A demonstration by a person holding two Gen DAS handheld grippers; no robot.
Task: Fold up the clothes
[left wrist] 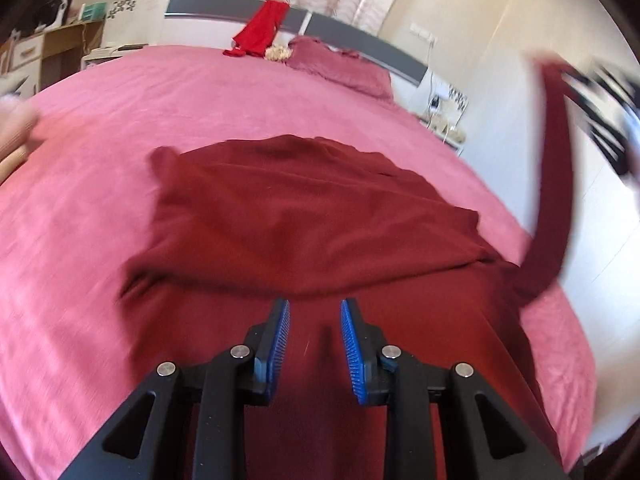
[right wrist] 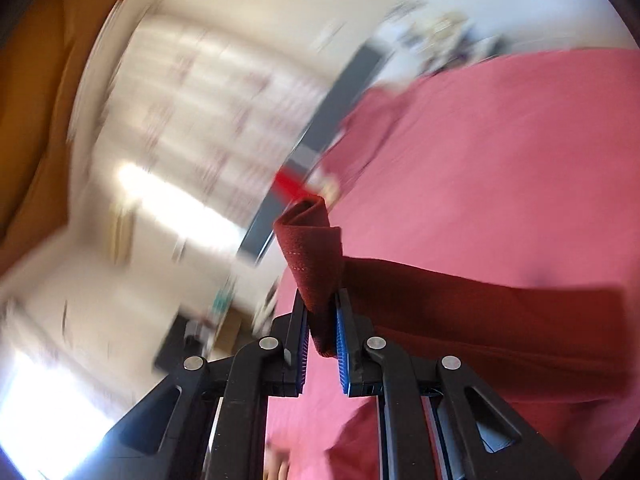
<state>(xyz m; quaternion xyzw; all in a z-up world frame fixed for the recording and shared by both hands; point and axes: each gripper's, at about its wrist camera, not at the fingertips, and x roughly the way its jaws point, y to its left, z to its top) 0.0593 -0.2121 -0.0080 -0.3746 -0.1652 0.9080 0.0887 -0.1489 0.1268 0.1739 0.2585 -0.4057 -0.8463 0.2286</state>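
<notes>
Clamping maroon garment (right wrist: 460, 304) sleeve edge, right gripper (right wrist: 322, 320); left gripper (left wrist: 314, 312) jaws apart above it

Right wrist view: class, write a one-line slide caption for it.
Right claw shut on the sleeve of a dark red top, lifting it above the pink bed.

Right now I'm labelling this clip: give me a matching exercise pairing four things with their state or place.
1 left gripper
2 right gripper
3 maroon garment
4 red cloth

a draped over the headboard
b open, holding nothing
c spread on the pink bed
d shut on a sleeve

Pairs: 1-b, 2-d, 3-c, 4-a
</notes>
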